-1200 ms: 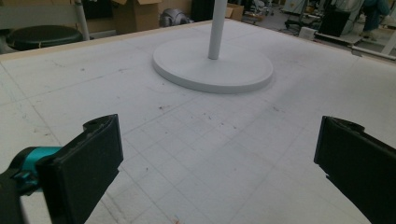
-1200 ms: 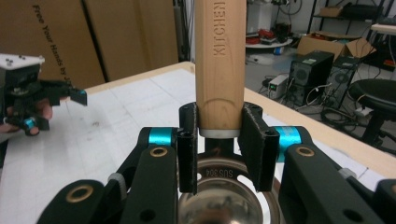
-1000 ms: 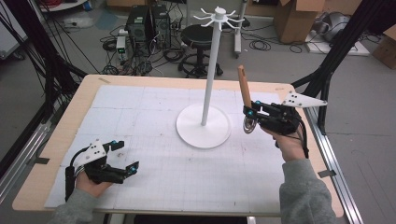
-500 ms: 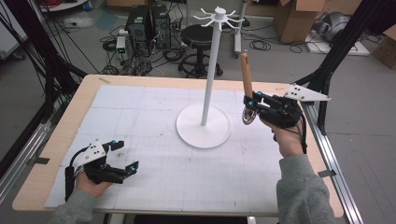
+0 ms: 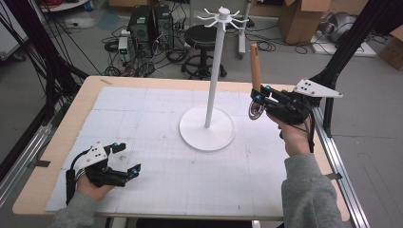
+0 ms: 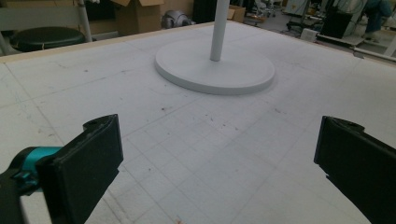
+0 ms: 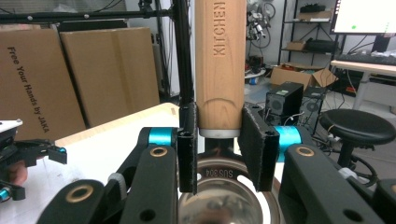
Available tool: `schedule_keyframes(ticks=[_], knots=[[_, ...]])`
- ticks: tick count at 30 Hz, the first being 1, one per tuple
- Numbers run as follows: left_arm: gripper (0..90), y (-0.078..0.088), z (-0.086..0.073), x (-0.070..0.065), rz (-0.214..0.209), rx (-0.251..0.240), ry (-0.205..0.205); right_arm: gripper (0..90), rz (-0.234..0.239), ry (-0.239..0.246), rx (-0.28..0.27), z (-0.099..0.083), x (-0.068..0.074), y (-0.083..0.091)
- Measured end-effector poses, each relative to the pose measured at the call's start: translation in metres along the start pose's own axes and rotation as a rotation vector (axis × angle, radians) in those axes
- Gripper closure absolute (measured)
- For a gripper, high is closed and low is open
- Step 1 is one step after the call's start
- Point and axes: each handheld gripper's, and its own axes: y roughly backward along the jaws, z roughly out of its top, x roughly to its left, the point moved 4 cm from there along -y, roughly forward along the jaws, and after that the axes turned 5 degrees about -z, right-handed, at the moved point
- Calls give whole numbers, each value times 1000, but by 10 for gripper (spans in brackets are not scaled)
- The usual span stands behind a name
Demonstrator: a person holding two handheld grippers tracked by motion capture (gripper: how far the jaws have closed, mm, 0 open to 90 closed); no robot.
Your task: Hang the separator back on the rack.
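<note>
At the near left corner of the table (image 5: 57,142), the left gripper (image 5: 124,166) rests low on the white gridded mat (image 5: 157,109), held in the person's left hand (image 5: 92,186) — its jaws stand wide apart with nothing between them. In the left gripper view the two black pads (image 6: 88,158) frame bare mat, and beyond them sits the round base of the white hanging stand (image 6: 215,65).

Farther in, at about the middle of the mat, that stand (image 5: 207,124) rises on a thin upright pole to a crown of short hooks at the top.

Toward the right edge of the table, the right gripper (image 5: 259,100) is held up off the surface in the person's right hand (image 5: 292,137), well apart from the stand's pole. Its jaws are drawn in narrow and clamp a ladle (image 5: 256,90) at the lower end of its wooden handle, just above the metal. The handle stands nearly upright, rising above the gripper, while the shiny steel bowl hangs below the jaws. In the right gripper view the ladle (image 7: 219,65) shows lettering on the wood, the pads (image 7: 254,144) press it on both sides, and the steel bowl gleams beneath them
</note>
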Motion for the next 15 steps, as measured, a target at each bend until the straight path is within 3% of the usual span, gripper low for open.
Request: schedule_keyframes(ticks=[15], knots=[[17, 0, 0, 1, 0, 0, 4, 697, 23, 5, -20, 17, 8, -1]])
